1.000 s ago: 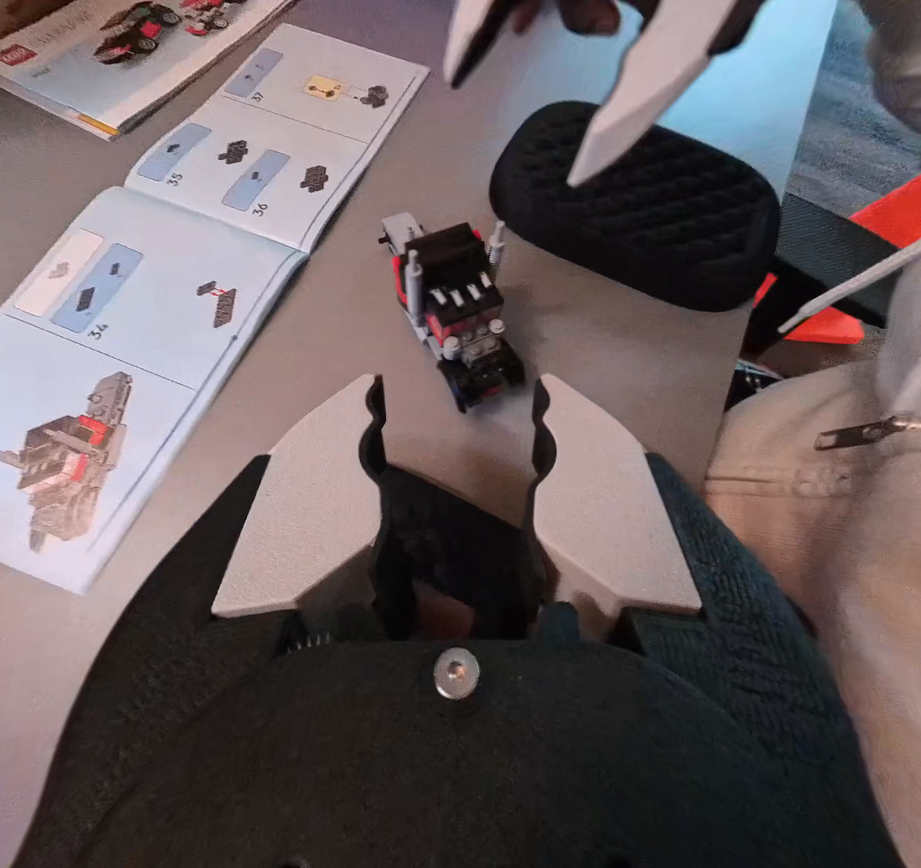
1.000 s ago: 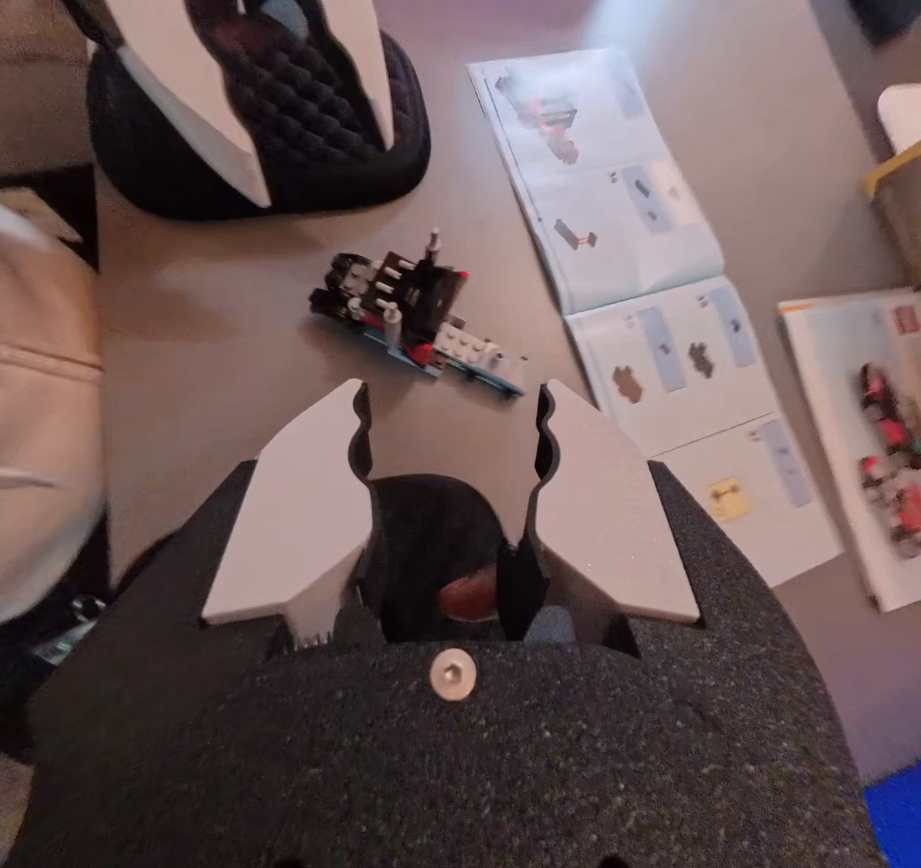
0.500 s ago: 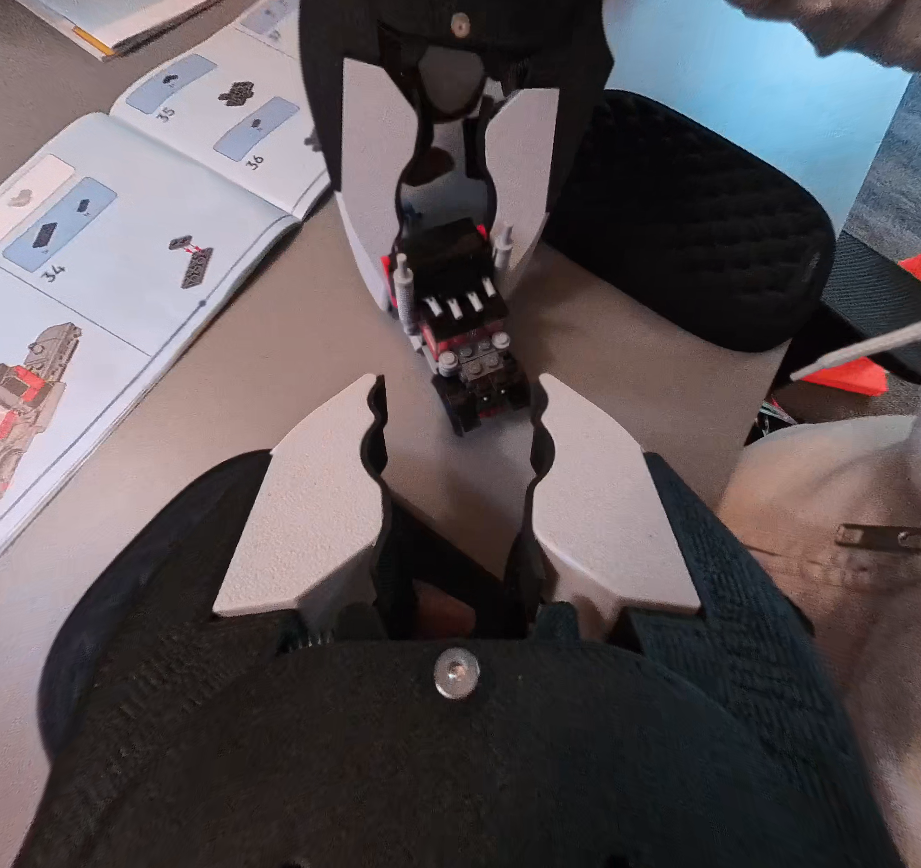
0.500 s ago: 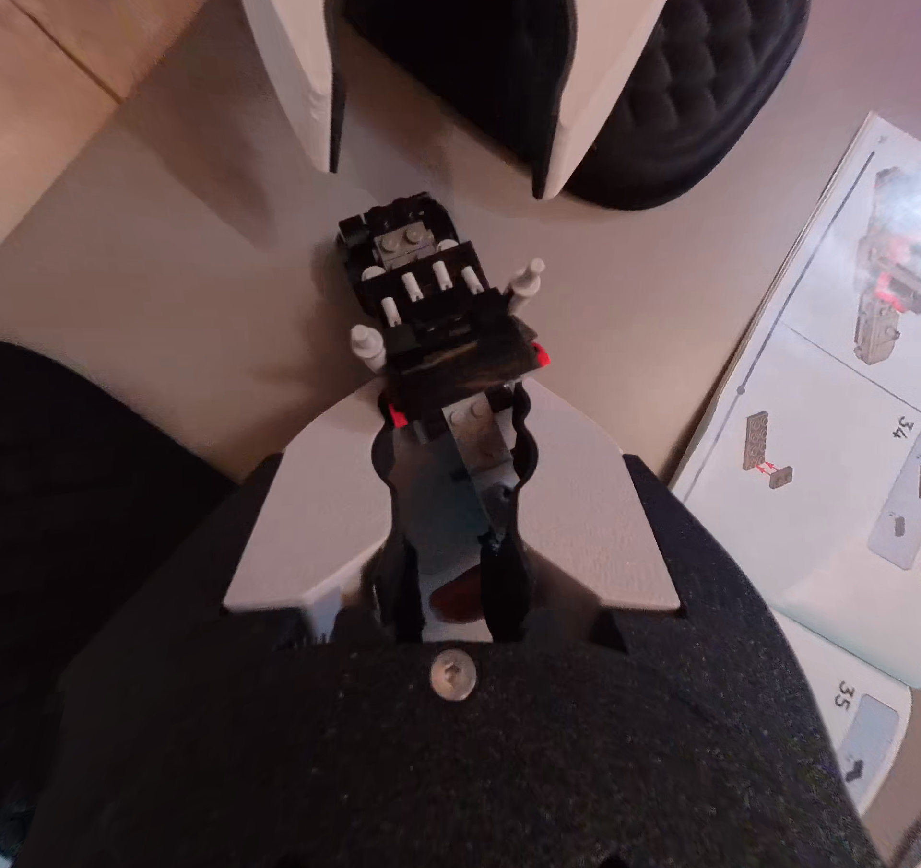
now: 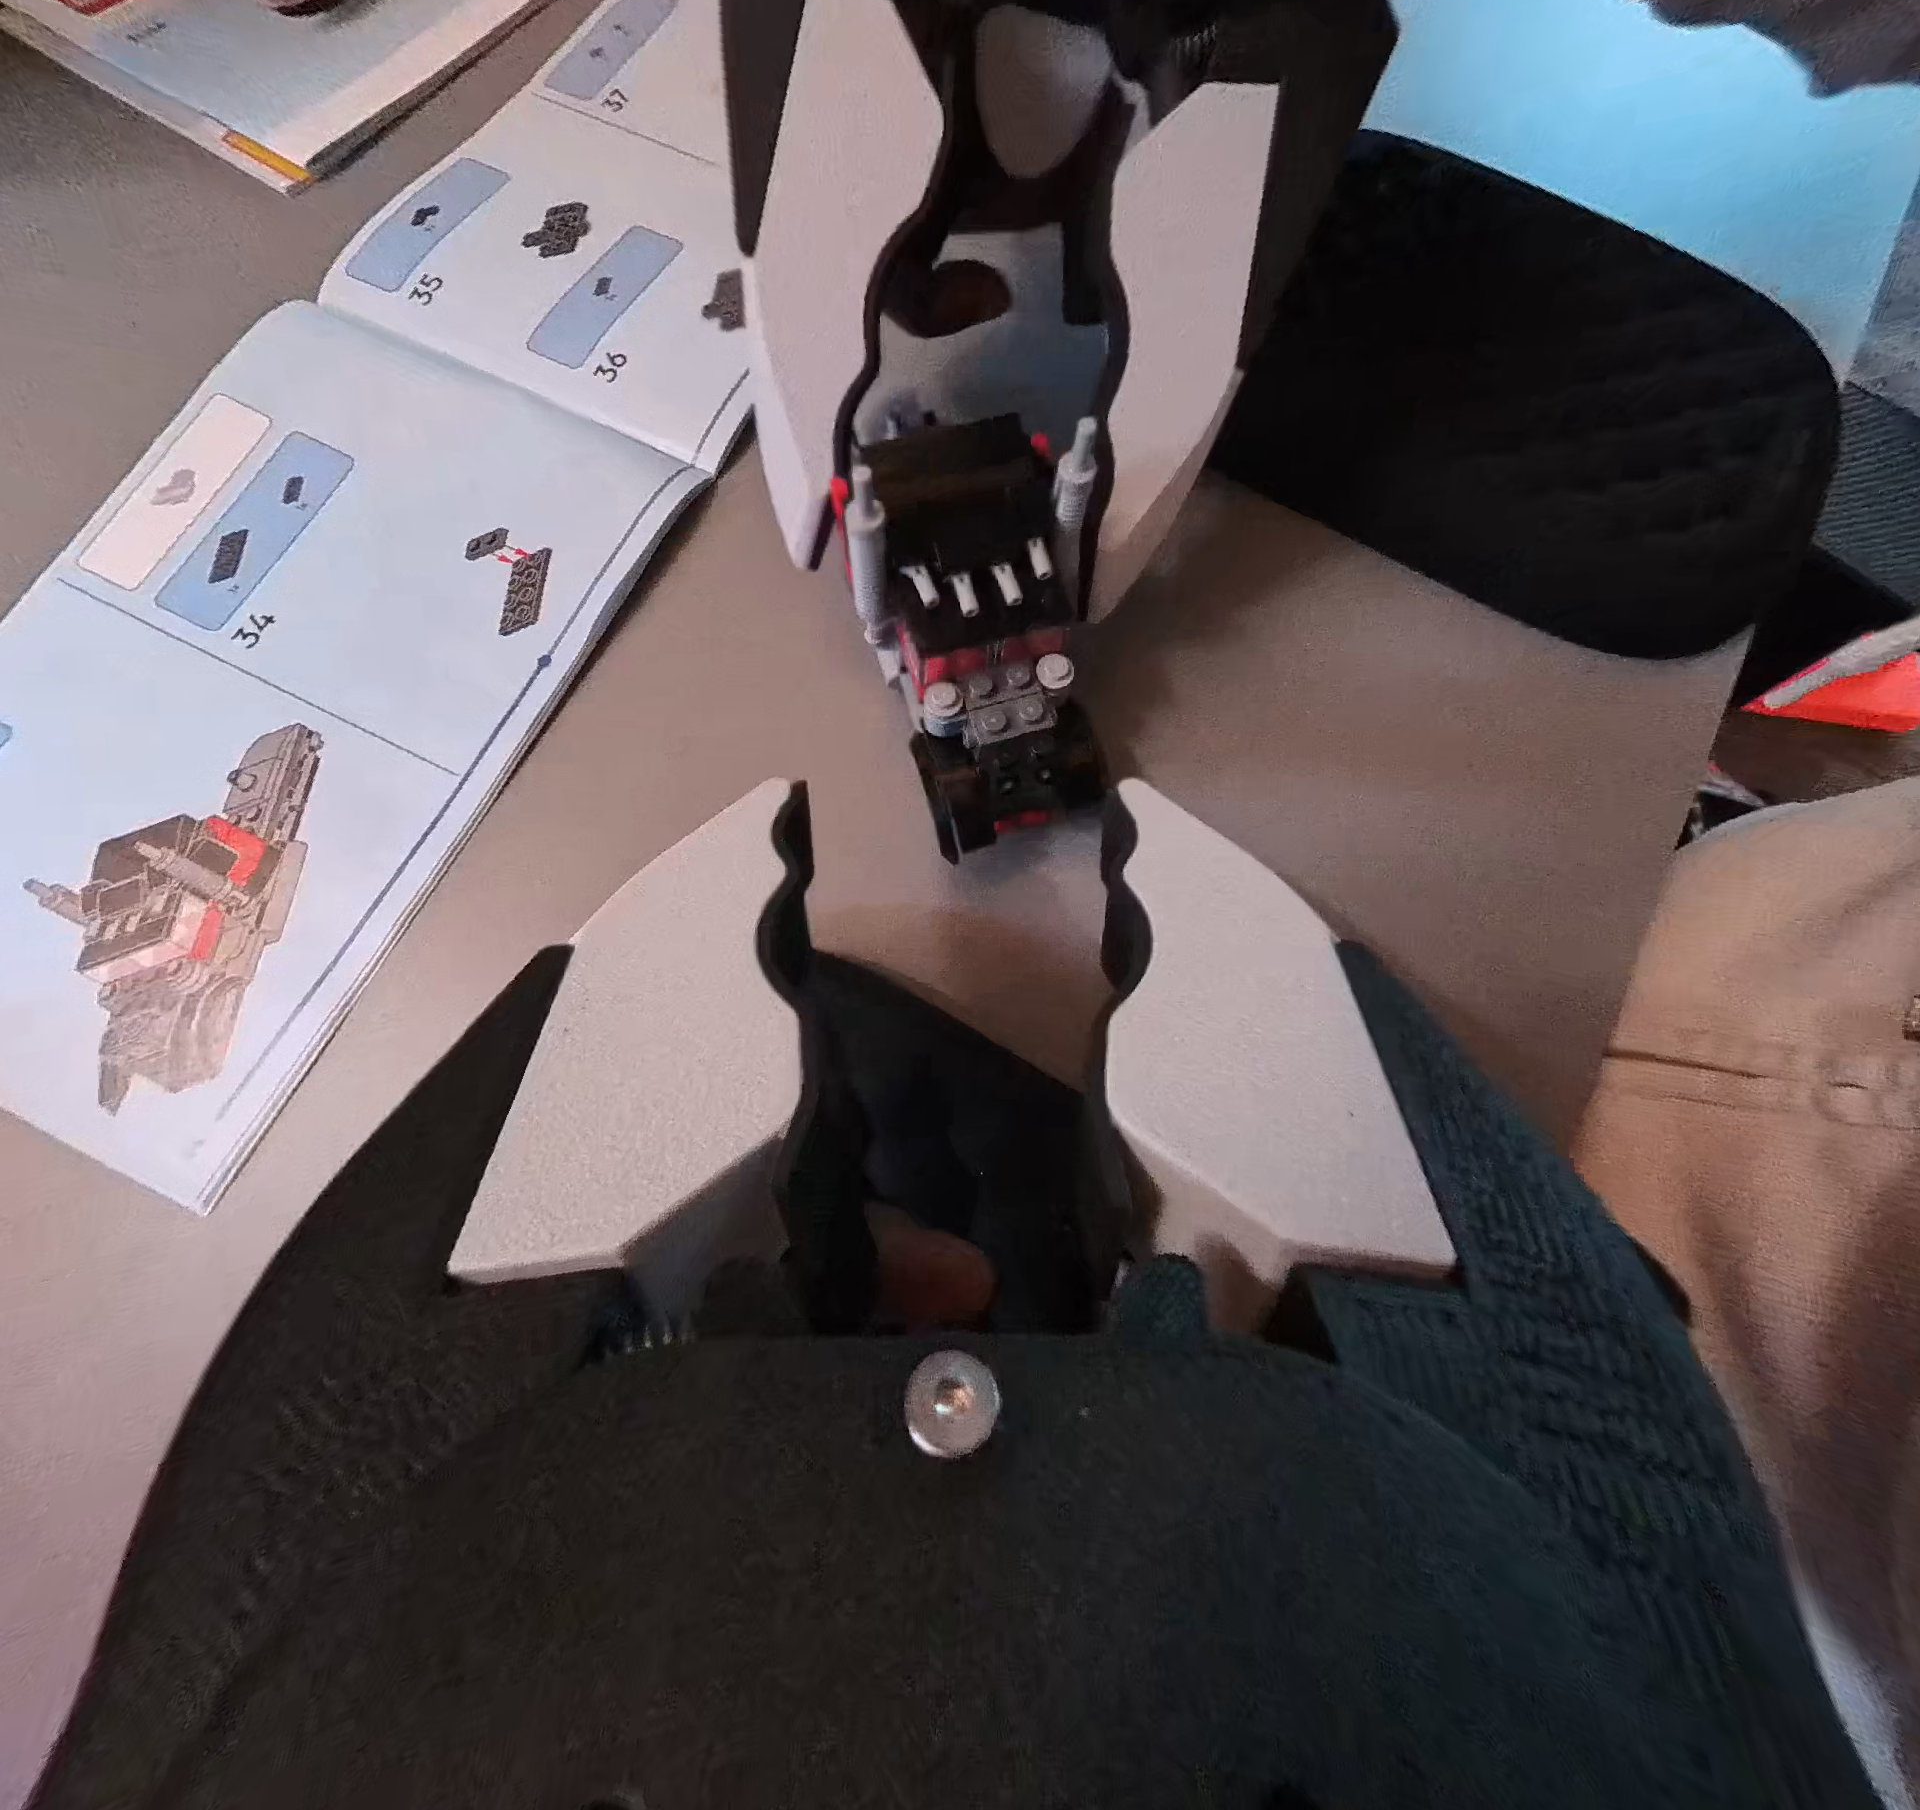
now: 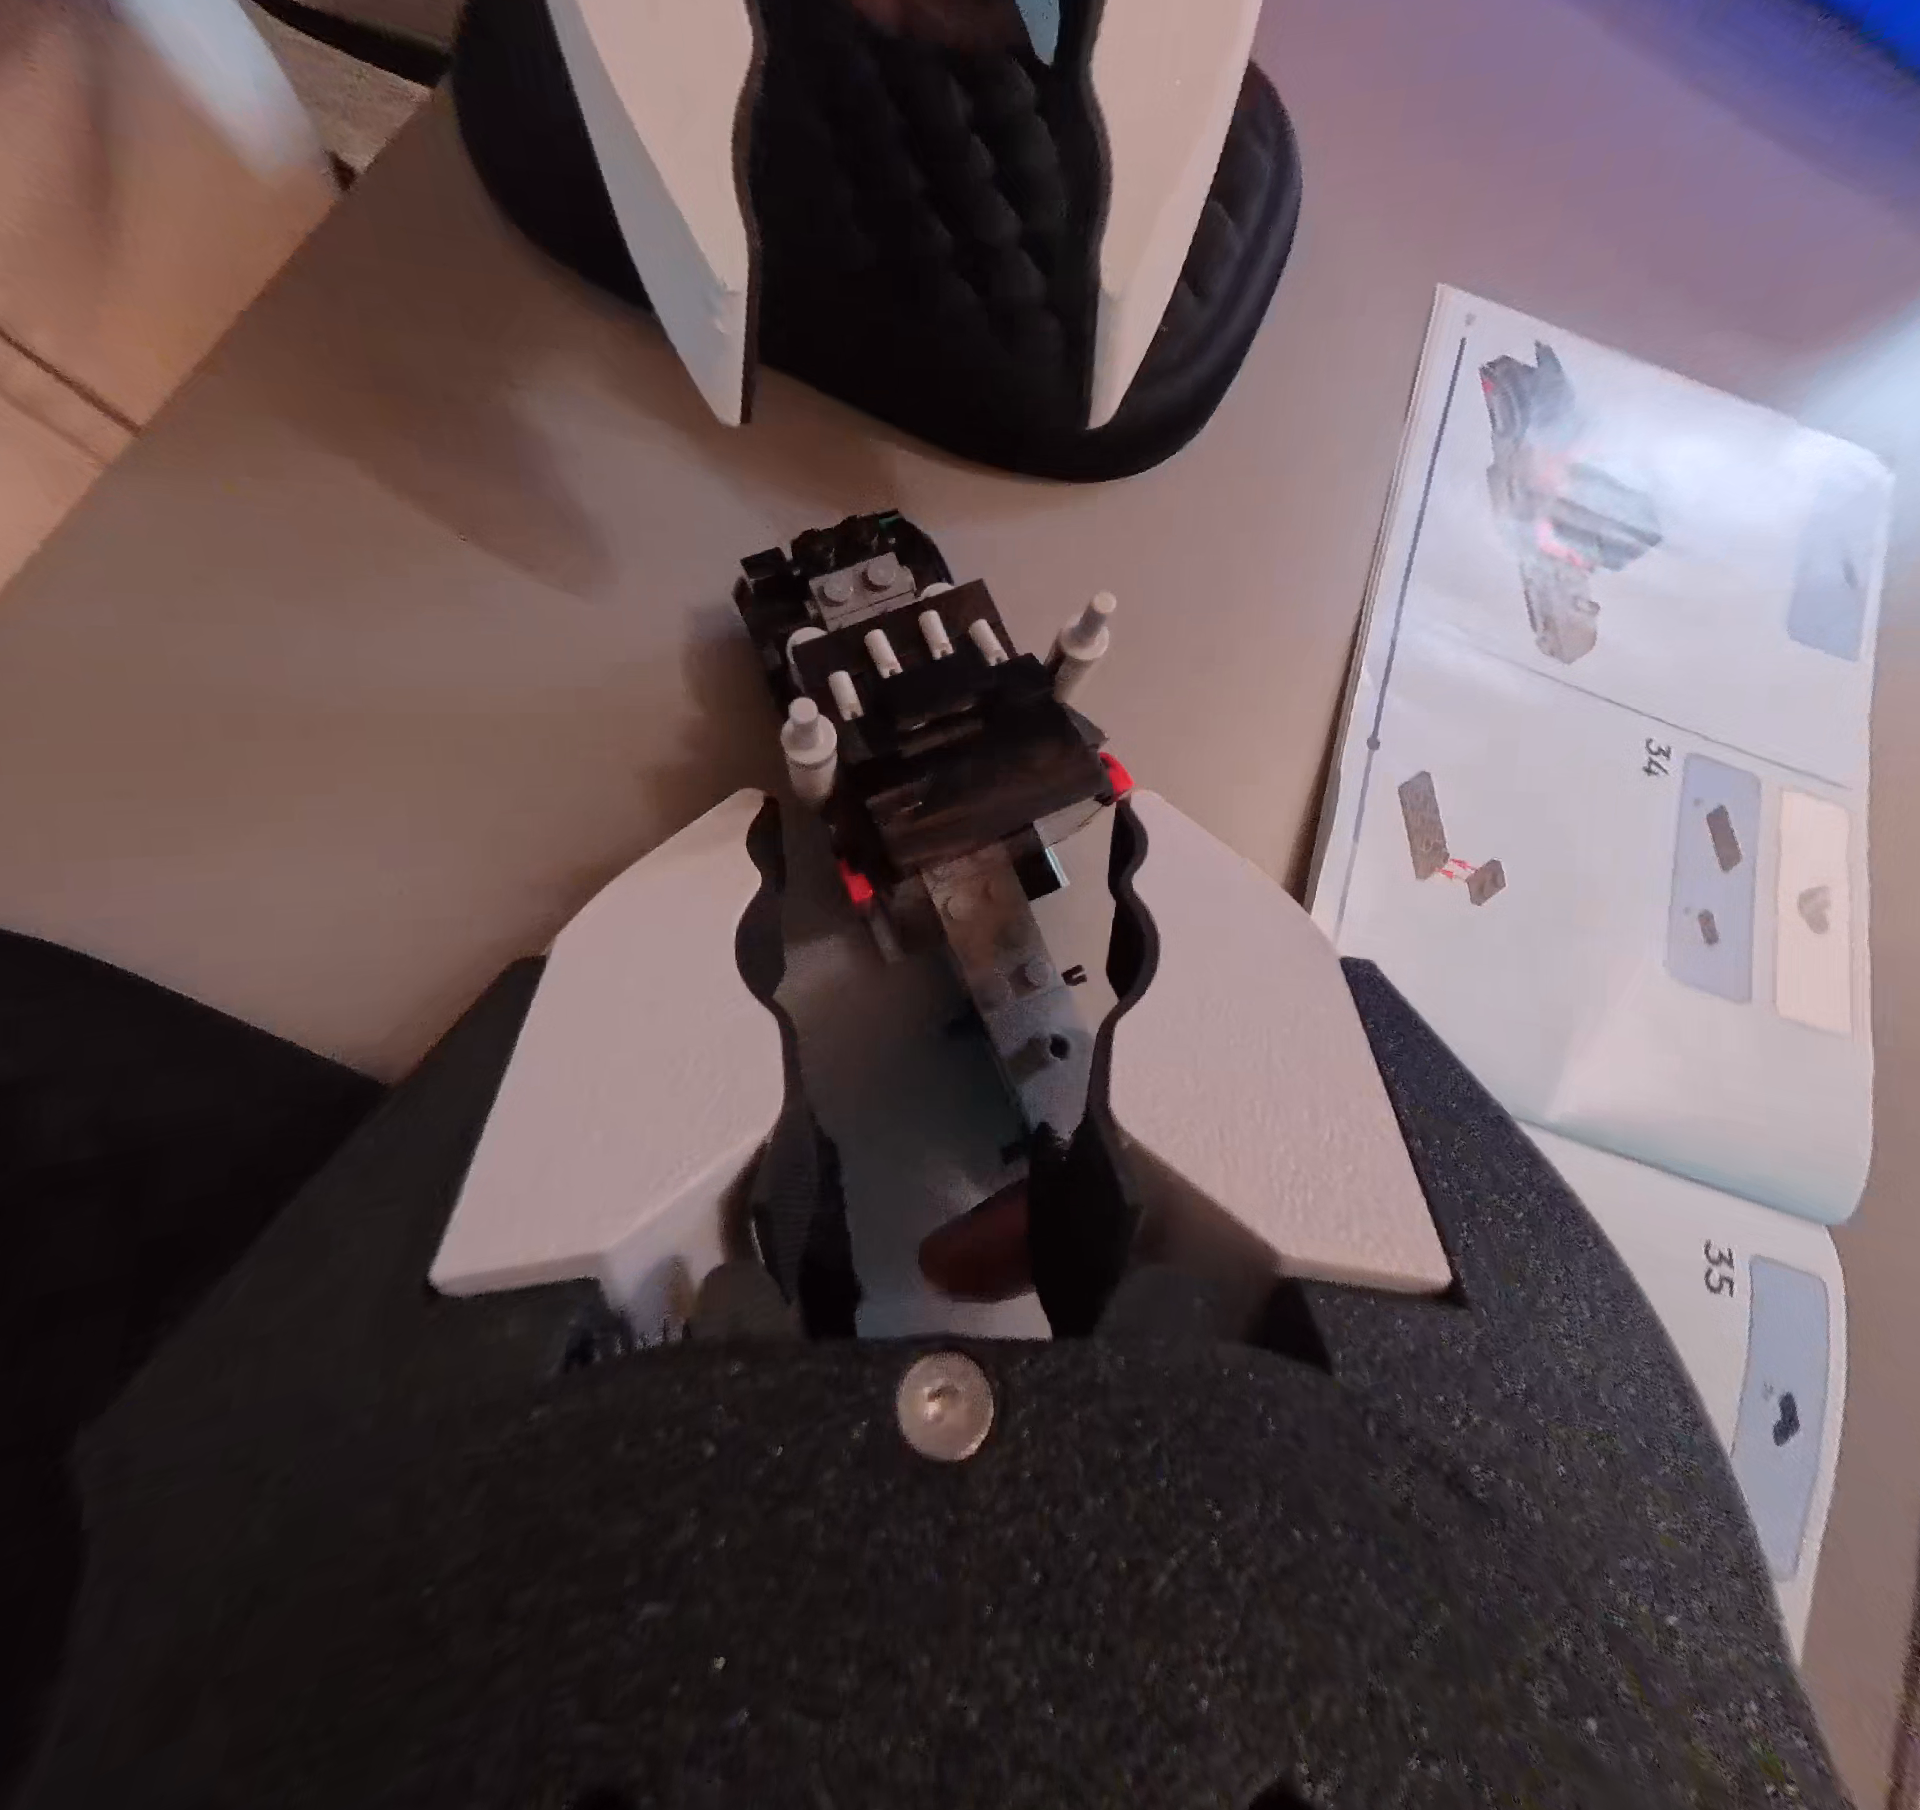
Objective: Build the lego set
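A small black, red and grey lego truck (image 5: 977, 617) stands on the grey table, nose toward my left gripper. My left gripper (image 5: 951, 804) is open and empty, its tips just short of the truck's nose. My right gripper (image 5: 956, 576) comes from the far side and straddles the cab, one finger along each side. In the right wrist view the truck (image 6: 914, 680) has its grey rear plate running back between the fingers of my right gripper (image 6: 945, 804), whose jaws stand wide. My left gripper (image 6: 914, 415) shows beyond the truck.
An open instruction booklet (image 5: 343, 617) lies left of the truck and also shows in the right wrist view (image 6: 1621, 773). A closed booklet (image 5: 312, 4) lies behind it. A black quilted pad (image 5: 1538, 410) sits at the table edge. A person's beige clothing (image 5: 1766, 1189) is at the right. The gap from one gripper's tips to the other's is roughly 6 centimetres.
My right gripper came down from above and moved in around the truck's cab; its jaws narrowed, then widened again. My left gripper moved closer to the truck's nose.
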A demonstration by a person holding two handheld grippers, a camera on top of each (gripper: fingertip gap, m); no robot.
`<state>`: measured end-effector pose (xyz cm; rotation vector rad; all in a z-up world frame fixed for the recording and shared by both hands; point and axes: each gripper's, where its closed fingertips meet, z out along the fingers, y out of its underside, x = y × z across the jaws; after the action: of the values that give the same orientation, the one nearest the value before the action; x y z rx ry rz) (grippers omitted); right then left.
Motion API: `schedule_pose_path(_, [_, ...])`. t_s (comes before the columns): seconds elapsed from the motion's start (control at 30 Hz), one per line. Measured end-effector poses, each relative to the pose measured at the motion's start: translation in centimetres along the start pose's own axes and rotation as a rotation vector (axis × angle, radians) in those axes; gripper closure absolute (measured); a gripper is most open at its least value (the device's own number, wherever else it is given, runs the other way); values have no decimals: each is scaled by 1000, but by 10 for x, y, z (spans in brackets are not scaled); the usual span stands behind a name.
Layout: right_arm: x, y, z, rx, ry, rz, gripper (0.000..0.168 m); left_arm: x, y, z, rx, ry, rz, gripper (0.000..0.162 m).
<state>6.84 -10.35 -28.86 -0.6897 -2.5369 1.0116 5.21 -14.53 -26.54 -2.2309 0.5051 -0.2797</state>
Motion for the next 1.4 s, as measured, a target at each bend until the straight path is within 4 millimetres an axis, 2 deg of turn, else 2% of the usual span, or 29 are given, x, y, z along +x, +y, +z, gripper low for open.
schedule_pose_path(0.23, [1,-5,11,43,-70,-45,109,4,1,5,2,85,-94,107])
schedule_pose_path(0.4, [5,-1,5,43,-32,128,109,1,-12,13,65,52,-37,97])
schedule_pose_path(0.53, [7,4,-4,44,-34,338,109,-7,-9,17,30,62,15,92])
schedule_pose_path(0.67, [18,8,-14,26,-72,572,109,-21,-15,12,72,32,117,92])
schedule_pose_path(0.8, [22,-5,-20,105,-203,777,109,-34,-21,14,125,-47,326,93])
schedule_pose_path(0.9, [25,-12,-19,143,-246,844,109,-43,-25,16,168,-148,529,99])
schedule_pose_path(1.07, [20,-18,-17,157,-337,910,109,-38,-36,13,300,-196,770,108])
schedule_pose_path(1.23, [19,-28,-17,193,-448,1003,109,-28,-39,11,409,-110,790,118])
schedule_pose_path(1.4, [21,-32,-18,192,-433,977,109,-29,-39,7,455,-94,772,122])
